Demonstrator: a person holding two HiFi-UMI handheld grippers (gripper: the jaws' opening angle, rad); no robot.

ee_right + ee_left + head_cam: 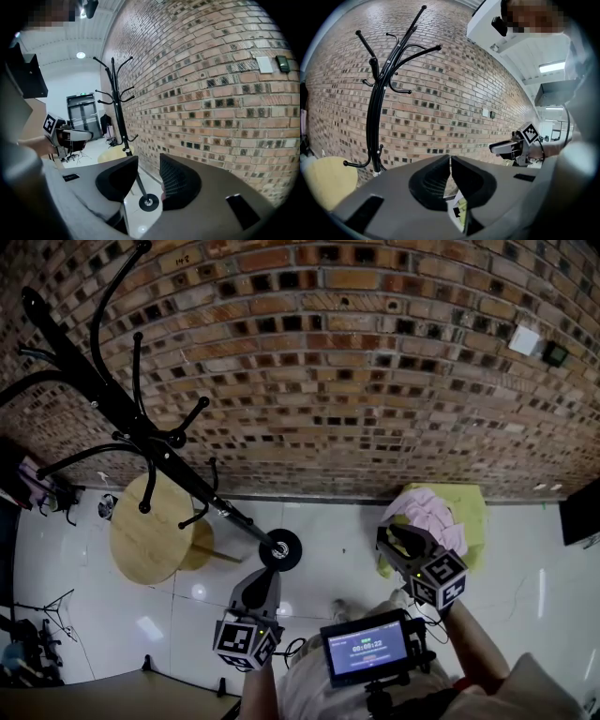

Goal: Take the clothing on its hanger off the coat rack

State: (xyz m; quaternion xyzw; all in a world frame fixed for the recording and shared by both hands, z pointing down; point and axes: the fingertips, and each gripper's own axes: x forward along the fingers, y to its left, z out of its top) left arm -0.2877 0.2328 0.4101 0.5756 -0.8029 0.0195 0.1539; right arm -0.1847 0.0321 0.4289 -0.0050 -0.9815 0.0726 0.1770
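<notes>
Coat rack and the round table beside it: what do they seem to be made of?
Coat rack: probably metal, painted black; its pole and curved hooks are thin and smooth. Round table: looks like light wood or laminate, matte; the top is pale yellowish-tan.

Black coat rack (141, 425) stands upright; pink clothing (427, 512) lies crumpled well apart from it.

Bright, even indoor light — we trace it to a long white ceiling panel (551, 67); glare spots dot the glossy white tiled floor (199, 592), and fisheye distortion bows the red-brown brick wall (375, 381).
</notes>
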